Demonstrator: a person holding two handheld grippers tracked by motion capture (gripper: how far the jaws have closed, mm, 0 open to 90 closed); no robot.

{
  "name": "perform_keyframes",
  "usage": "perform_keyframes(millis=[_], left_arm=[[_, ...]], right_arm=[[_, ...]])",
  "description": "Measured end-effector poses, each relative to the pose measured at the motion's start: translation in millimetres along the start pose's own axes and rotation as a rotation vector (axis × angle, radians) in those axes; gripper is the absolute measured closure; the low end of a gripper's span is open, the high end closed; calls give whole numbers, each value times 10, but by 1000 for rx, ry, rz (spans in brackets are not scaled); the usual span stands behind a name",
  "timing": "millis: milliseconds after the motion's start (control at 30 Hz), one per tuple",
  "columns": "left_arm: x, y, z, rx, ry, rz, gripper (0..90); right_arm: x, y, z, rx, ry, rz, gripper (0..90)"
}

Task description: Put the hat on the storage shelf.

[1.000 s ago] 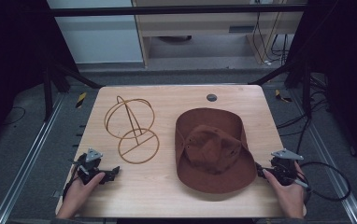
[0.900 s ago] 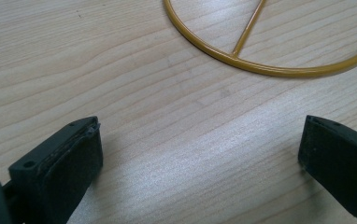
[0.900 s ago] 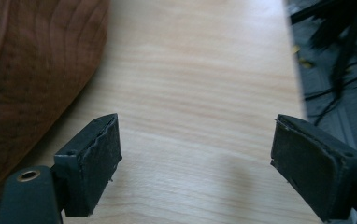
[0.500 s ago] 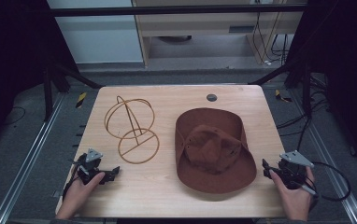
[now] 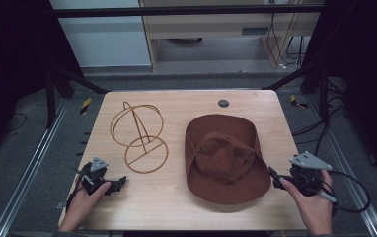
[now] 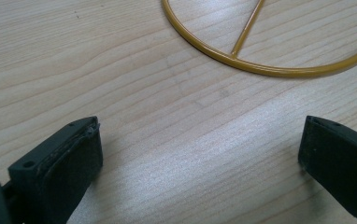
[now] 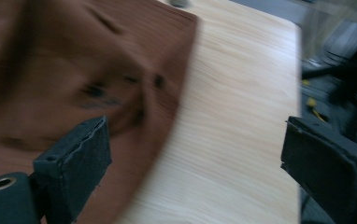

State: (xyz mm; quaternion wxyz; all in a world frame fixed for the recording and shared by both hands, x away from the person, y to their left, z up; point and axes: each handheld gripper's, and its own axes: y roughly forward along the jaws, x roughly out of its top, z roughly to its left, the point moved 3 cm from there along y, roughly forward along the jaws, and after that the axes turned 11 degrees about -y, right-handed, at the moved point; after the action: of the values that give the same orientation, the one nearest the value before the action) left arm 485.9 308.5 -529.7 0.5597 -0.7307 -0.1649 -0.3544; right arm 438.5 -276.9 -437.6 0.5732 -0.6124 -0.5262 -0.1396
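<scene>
Table layout: stand at nine o'clock, hat at three o'clock

The table (image 5: 176, 207) bears a wire hat stand (image 5: 139, 136) toward nine o'clock of its middle and a hat (image 5: 223, 158) toward three o'clock, the two just beside each other and apart. A small round plug (image 5: 223, 103) sits in the tabletop at twelve o'clock from the hat, near the far edge. The left gripper (image 5: 115, 183) rests on the table at seven o'clock from the stand, near its base ring (image 6: 270, 70). The right gripper (image 5: 274, 177) is at four o'clock from the hat, just beside its brim, by the table's right edge.
</scene>
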Motion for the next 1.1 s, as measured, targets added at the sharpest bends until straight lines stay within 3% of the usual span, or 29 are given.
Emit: perform_keyframes(millis=[167,200,233,300,333,467,500,567,667,867,1100], left_arm=[[0,0,2,0,3,0,0],[0,-2,4,1,6,2,0],[0,0,1,1,3,-1,0],[0,0,2,1,4,0,0],[0,0,2,1,4,0,0],[0,0,2,1,4,0,0],[0,0,2,0,3,0,0],[0,0,2,1,4,0,0],[0,0,2,1,4,-1,0],[0,-2,3,2,6,1,0],[0,0,2,0,4,0,0]], right_arm=[[388,85,221,174,-86,24,65],[418,103,244,191,-89,29,70],[534,176,322,252,-102,55,109],[636,245,379,278,-110,87,157],[636,245,379,278,-110,87,157],[802,389,489,302,-187,146,220],[861,426,540,308,-216,143,236],[901,449,572,324,-226,140,253],[953,482,591,301,-251,103,252],[976,556,550,279,-221,122,248],[1033,648,519,309,-195,187,182]])
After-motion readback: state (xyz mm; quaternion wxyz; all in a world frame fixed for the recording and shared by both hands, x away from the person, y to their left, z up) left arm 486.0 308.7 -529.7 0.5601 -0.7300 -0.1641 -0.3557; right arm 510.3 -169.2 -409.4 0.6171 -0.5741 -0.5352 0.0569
